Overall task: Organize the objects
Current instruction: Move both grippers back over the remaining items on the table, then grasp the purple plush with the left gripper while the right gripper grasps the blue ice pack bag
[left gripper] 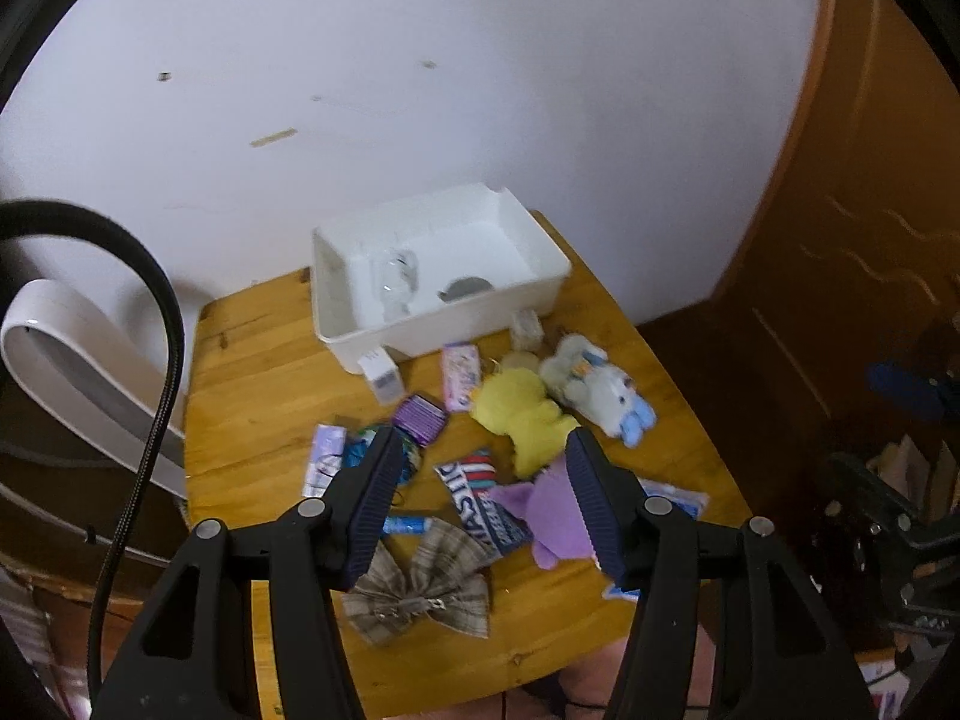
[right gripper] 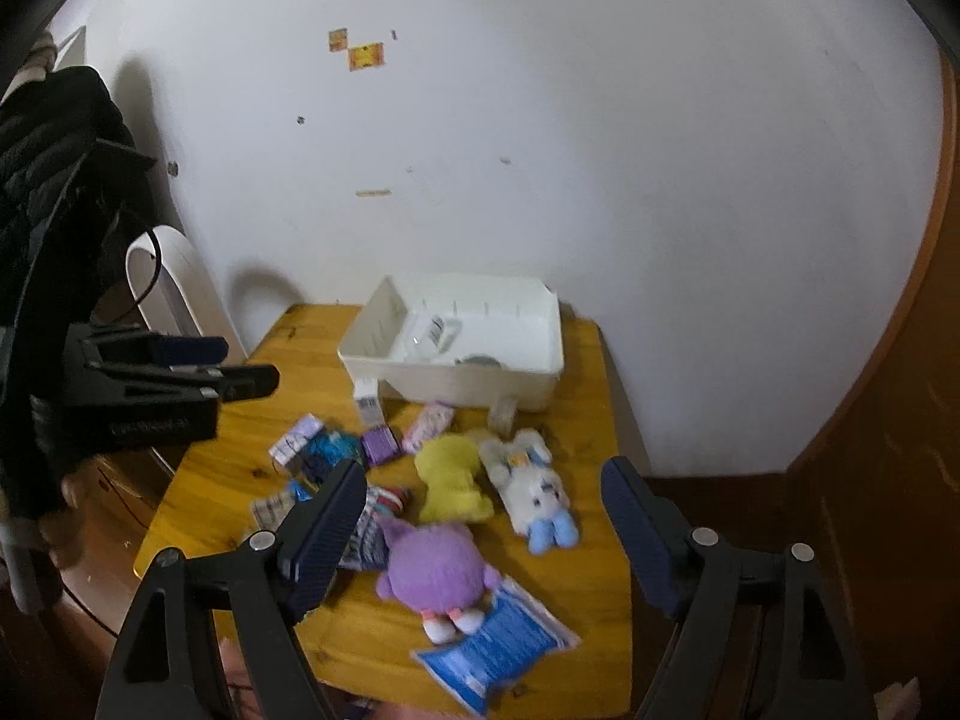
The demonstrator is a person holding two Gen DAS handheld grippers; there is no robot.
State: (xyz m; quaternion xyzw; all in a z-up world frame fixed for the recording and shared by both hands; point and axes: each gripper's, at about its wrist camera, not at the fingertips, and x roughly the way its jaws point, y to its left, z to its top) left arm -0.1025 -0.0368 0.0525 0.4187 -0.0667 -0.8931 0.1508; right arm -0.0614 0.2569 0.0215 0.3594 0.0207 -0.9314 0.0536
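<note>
1. Yellow-brown wood makes the small table (right gripper: 528, 648), which stands against a white wall (right gripper: 540, 120); at its twelve o'clock edge sits a white plastic bin (right gripper: 480, 381) with a clear wrapped item and a grey round thing lying inside.
2. Just at six o'clock of the bin lie a small white box (left gripper: 379, 377), a pink packet (left gripper: 461, 373) and a purple pouch (left gripper: 420, 418).
3. A yellow plush (right gripper: 450, 477) lies mid-table, with a white-and-blue plush rabbit (right gripper: 531, 489) touching it at three o'clock.
4. A purple plush (right gripper: 435, 570) lies at six o'clock of the yellow one, its feet resting on a blue-and-white packet (right gripper: 498, 651).
5. A striped snack bag (left gripper: 477, 501) and a plaid fabric bow (left gripper: 420, 591) lie near the front edge.
6. The left gripper (left gripper: 480, 441) hangs above the clutter, jaws moderately apart, nothing between them.
7. The right gripper (right gripper: 483, 474) hovers over the plush toys, jaws wide, gripping nothing.
</note>
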